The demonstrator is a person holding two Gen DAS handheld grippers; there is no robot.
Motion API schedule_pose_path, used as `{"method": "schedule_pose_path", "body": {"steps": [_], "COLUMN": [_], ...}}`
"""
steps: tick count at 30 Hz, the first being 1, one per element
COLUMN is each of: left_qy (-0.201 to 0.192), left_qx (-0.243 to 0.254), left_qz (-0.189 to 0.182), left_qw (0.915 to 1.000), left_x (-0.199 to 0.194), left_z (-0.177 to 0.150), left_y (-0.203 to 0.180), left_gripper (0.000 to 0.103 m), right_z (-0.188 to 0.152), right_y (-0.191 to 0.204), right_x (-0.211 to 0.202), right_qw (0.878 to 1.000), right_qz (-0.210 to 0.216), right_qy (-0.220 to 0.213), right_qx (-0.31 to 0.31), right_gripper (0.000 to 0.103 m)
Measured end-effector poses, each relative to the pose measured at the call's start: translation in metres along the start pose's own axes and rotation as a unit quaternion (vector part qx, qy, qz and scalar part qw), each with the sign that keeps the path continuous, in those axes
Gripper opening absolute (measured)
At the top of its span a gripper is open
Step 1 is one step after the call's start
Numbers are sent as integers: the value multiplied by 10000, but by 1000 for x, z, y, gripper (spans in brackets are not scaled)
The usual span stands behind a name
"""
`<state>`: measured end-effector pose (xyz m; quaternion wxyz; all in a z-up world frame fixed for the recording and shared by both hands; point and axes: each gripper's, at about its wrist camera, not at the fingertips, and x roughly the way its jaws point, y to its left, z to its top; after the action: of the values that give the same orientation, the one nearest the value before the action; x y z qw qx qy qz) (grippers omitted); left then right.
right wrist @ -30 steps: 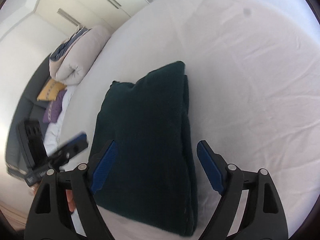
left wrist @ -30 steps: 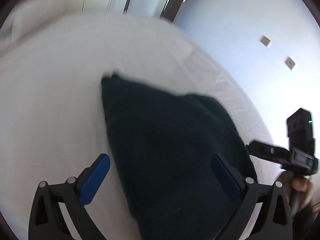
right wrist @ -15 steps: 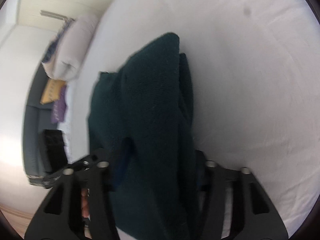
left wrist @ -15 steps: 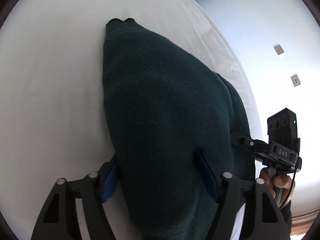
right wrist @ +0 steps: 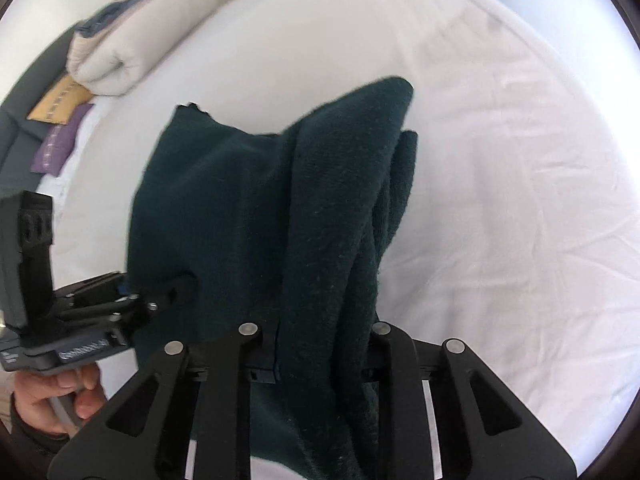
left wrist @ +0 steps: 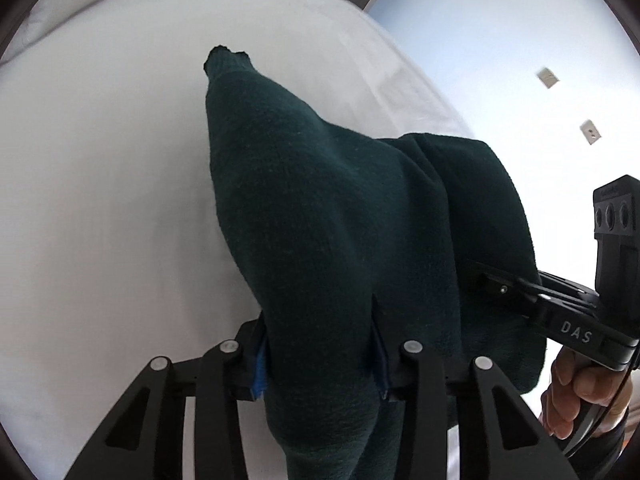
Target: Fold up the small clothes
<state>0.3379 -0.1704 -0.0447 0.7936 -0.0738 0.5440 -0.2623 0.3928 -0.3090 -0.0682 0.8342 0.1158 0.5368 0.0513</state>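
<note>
A dark green knitted garment (left wrist: 320, 208) lies folded on the white bed, its near edge lifted. My left gripper (left wrist: 320, 360) is shut on that near edge, its blue pads mostly buried in the fabric. My right gripper (right wrist: 320, 356) is shut on the same edge further right, where the garment (right wrist: 248, 208) bunches into thick folds. Each gripper shows in the other's view: the right gripper (left wrist: 520, 292) at right, the left gripper (right wrist: 152, 296) at left.
The white bed sheet (left wrist: 100, 200) spreads all round the garment and also shows in the right wrist view (right wrist: 500, 160). A rolled beige duvet (right wrist: 132, 40) lies at the bed's far left, with yellow and purple cushions (right wrist: 60, 120) beside it. A pale wall (left wrist: 520, 40) stands beyond the bed.
Both grippers were open over the garment's near edge. They closed on it and have lifted it, so the fabric now bunches up between the fingers.
</note>
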Motion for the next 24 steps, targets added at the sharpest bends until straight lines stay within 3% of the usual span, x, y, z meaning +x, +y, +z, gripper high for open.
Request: {"method": "schedule_pose_path", "body": {"steps": [7, 12, 17, 20, 21, 22, 24], "left_qy": [-365, -237, -14, 341, 470, 341, 184], "left_qx": [350, 519, 208, -141, -255, -325, -418], "left_qz": [26, 272, 466, 435, 453, 427, 279], "left_qw": [9987, 9980, 9987, 9984, 9975, 9980, 9986], "left_x": [-119, -160, -148, -111, -95, -88, -84], "left_z": [-69, -133, -186, -208, -215, -219, -219], "left_y": [2, 20, 56, 84, 94, 102, 110], "left_gripper": [42, 43, 44, 46, 51, 60, 68], "right_z": [-57, -121, -177, -209, -217, -226, -237], "right_y": [63, 110, 131, 134, 132, 129, 117], "right_x": [-80, -98, -61, -22, -7, 10, 31], "right_qw": [9973, 9934, 9883, 9873, 9873, 9886, 9876], "right_qz": [604, 1050, 1513, 1534, 1489, 1372, 1405], "right_qy": [-370, -262, 144, 400, 520, 577, 512], "right_qx": [-177, -369, -151, 87, 172, 240, 484], "right_gripper": [20, 20, 20, 20, 20, 22, 26]}}
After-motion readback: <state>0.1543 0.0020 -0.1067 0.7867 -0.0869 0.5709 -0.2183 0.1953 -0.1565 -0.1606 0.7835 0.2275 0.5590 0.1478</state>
